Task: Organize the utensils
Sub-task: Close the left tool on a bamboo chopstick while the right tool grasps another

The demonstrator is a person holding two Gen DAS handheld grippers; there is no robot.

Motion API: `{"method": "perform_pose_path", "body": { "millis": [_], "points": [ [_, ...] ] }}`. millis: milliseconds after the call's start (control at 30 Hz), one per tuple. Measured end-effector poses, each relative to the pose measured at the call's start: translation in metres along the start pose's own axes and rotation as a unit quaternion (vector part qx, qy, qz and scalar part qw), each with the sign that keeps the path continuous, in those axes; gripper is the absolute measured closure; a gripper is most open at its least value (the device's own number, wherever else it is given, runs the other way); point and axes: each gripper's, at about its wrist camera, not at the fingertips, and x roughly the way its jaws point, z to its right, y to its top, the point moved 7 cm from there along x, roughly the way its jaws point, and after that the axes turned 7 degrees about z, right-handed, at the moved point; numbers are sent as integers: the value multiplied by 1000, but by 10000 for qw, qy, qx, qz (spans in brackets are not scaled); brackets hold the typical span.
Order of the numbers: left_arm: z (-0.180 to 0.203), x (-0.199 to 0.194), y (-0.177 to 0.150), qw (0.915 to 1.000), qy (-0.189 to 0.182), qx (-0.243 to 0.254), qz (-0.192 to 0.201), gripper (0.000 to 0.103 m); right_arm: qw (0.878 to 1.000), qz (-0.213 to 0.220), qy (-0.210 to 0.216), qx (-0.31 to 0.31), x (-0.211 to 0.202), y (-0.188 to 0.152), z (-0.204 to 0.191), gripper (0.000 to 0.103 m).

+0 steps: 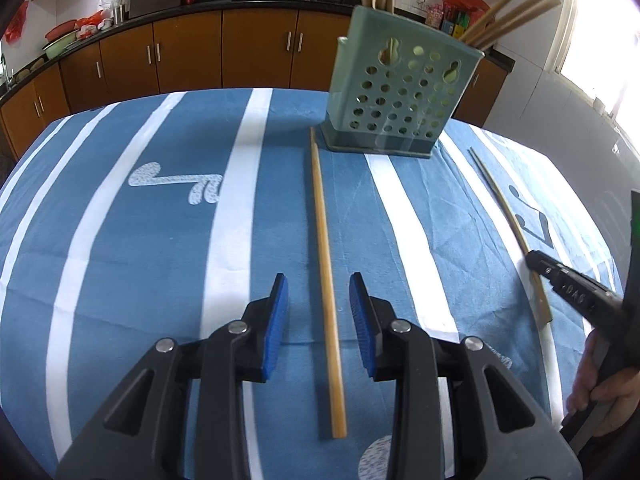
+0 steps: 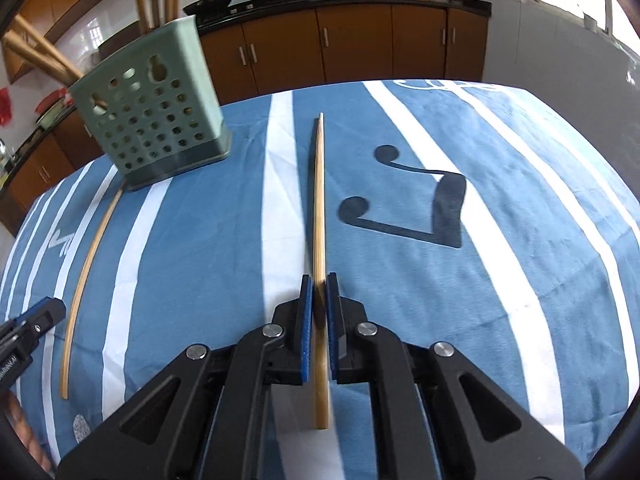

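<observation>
- Right gripper (image 2: 319, 300) was clamped on a chopstick (image 2: 319, 208) lying right of the holder (image 2: 154, 120); gripped near its butt, the long tip could swing and miss the holder's mouth.
- Left gripper (image 1: 319, 300) stood open astride another chopstick (image 1: 326, 280) in front of the holder; closing off-centre could roll it away.

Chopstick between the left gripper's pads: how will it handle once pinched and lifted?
The chopstick looks straight, thin and wooden: probably stiff and light. Lying between the open left gripper pads well behind its middle, it may droop or pivot at the far tip. Slim and smooth-looking, it could roll on the tablecloth if nudged.
</observation>
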Motion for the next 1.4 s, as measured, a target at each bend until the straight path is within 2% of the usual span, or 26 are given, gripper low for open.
{"method": "perform_pose_path", "body": {
  "millis": [200, 233, 333, 367, 800, 1033, 1400],
  "points": [
    [7, 16, -3, 9997, 207, 133, -96, 71, 10000, 6, 19, -24, 0, 0, 4, 96],
    [7, 16, -3, 9995, 273, 171, -41, 73, 10000, 6, 29, -27, 1, 0, 4, 96],
    [6, 19, -2, 9984, 462, 324, 23, 92, 10000, 15, 57, -58, 0, 1, 2, 96],
    [5, 19, -1, 9983, 483, 328, 33, 95, 10000, 17, 62, -70, 0, 1, 1, 96],
    [-67, 18, 13, 9969, 778, -110, 15, 95, 9984, 100, 287, -481, 5, 7, -20, 96],
    [-65, 22, 16, 9971, 750, -48, 82, 91, 9986, 56, 248, -471, 10, 9, -16, 95],
    [-68, 23, 15, 9977, 646, -168, 94, 90, 9986, 45, 266, -445, 11, 8, -15, 95]
  ]
}}
